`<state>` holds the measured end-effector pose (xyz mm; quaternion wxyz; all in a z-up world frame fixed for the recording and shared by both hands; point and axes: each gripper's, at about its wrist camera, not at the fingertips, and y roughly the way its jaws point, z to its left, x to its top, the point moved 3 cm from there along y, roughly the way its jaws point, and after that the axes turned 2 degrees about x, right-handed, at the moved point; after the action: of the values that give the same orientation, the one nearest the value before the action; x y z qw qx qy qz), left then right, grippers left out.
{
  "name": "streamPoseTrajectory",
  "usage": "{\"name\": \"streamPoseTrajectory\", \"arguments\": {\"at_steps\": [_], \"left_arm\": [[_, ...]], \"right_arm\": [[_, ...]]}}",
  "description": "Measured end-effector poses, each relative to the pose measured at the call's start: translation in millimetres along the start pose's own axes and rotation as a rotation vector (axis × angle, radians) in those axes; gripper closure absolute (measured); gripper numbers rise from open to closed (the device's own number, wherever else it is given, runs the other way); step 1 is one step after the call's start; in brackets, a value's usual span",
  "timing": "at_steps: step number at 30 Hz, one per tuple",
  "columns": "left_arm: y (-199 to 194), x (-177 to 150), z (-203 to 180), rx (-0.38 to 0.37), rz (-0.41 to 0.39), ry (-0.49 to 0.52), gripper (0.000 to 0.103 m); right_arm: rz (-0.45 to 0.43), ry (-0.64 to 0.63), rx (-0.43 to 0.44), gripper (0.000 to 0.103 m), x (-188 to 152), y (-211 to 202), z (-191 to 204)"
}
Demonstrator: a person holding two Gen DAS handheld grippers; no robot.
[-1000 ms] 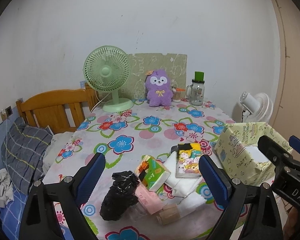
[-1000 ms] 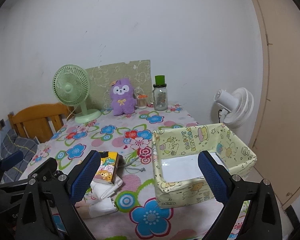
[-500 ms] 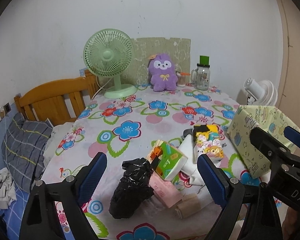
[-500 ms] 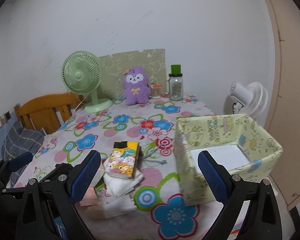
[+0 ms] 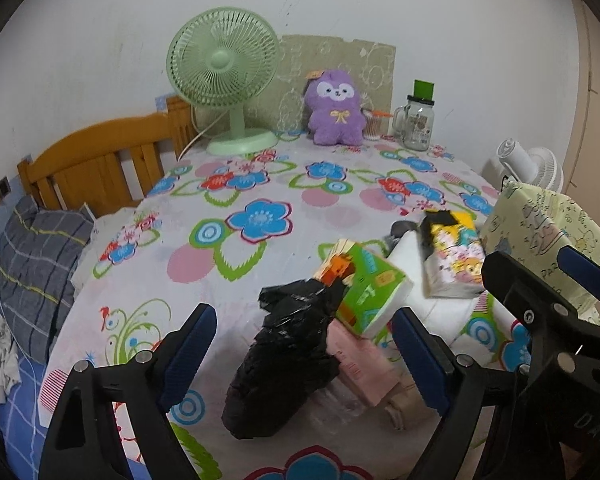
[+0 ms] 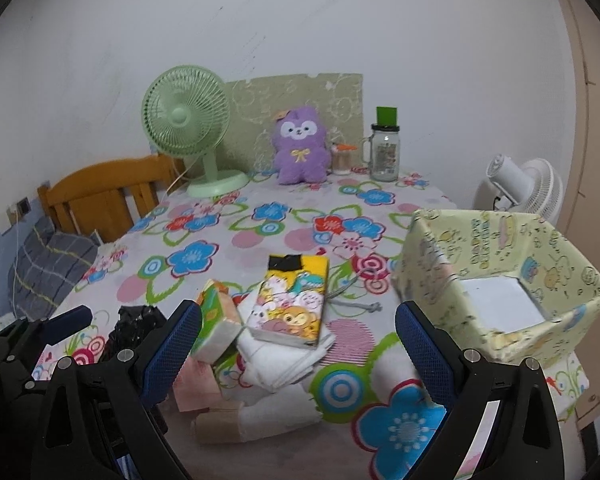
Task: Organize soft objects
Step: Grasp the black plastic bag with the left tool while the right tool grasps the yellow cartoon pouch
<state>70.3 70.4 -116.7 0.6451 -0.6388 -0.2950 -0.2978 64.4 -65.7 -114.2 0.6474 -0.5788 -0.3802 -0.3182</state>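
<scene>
A heap of soft things lies near the front of the flowered table. It holds a black plastic bag, a green tissue pack, a cartoon-print tissue pack, a pink pack and white folded cloths. My left gripper hovers over the black bag. Its jaws are closing, the bag sits between them and the pads stay clear of it. My right gripper stands open above the white cloths, touching nothing. A yellow-green fabric box stands open on the right. A purple plush sits at the back.
A green desk fan and a glass jar with a green lid stand along the far edge by the wall. A white fan is beyond the table's right side. On the left are a wooden headboard and a plaid pillow.
Both grippers have come down and forward toward the heap, which now looks larger and closer. The left jaws have narrowed a little. Nothing on the table has moved.
</scene>
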Motion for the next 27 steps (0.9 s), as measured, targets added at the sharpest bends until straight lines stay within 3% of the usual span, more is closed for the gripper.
{"name": "streamPoseTrajectory", "arguments": {"at_steps": [9, 17, 27], "left_arm": [[20, -9, 14, -0.01, 0.054, -0.017, 0.019], [37, -15, 21, -0.065, 0.118, -0.052, 0.049], [40, 0, 21, -0.079, 0.09, -0.052, 0.054]], "right_arm": [[0.051, -0.008, 0.009, 0.004, -7, 21, 13], [0.085, -0.033, 0.013, 0.005, -10, 36, 26], [0.113, -0.011, 0.014, 0.01, -4, 51, 23]]}}
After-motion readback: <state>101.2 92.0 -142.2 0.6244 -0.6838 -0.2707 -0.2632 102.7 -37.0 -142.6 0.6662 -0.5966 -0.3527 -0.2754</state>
